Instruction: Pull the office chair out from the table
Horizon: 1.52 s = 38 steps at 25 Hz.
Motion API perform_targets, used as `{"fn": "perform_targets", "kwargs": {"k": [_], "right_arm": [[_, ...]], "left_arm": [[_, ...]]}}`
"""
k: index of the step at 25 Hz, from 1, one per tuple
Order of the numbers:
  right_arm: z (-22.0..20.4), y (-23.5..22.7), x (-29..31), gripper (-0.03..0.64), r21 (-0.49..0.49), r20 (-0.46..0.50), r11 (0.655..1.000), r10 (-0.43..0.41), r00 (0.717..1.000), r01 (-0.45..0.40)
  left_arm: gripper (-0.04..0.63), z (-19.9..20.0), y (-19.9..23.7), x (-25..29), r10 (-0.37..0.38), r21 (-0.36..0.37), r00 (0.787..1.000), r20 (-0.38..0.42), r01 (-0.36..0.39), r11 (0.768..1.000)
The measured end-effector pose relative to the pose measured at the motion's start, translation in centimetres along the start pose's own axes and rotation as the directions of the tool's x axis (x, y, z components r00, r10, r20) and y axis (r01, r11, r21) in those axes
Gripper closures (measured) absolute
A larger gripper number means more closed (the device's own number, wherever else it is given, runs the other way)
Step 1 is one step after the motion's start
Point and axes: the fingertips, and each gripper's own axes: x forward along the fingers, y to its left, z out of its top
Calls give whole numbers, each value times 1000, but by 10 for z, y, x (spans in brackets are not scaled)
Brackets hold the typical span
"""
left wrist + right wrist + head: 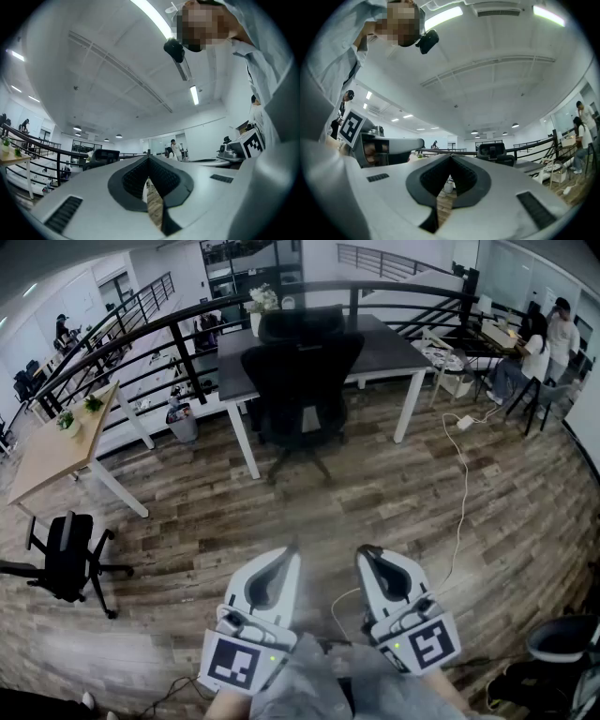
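A black office chair (302, 381) stands pushed in at the near side of a dark-topped table (394, 345) with white legs, far ahead of me. The chair (100, 156) shows small and distant in the left gripper view, and its headrest (496, 151) in the right gripper view. My left gripper (292, 549) and right gripper (364, 551) are held side by side low in the head view, well short of the chair. Both are shut with nothing between the jaws, tips meeting at the left gripper (149, 158) and right gripper (451, 157).
A wooden desk (56, 442) stands at left, with another black chair (67, 554) on the floor near it. A bin (183, 423) sits by the railing (112, 343). A white cable (461, 474) trails across the wood floor. People (548, 338) are at a desk far right.
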Motion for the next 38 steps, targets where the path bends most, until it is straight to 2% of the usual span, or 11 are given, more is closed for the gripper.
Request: {"fn": "perform_targets", "kwargs": {"k": [17,27,32,38], "right_arm": [[-3,-7,-14,615,52,-6,999,-4,1000,5],[-15,-20,-28,614,87,-35,995,-52,998,55],[-22,-36,-22,614,74,-41,994,-83,996,86],[-26,-63,1,614,42,-46,992,-115,992,117]], "left_arm": [[597,3,-16,2,-2,9,1000,5,2,1000],[597,1,-23,2,-16,-32,1000,7,16,999],[597,-5,-15,18,-34,-28,999,2,34,999],[597,-9,2,61,-75,-32,997,14,76,997]]}}
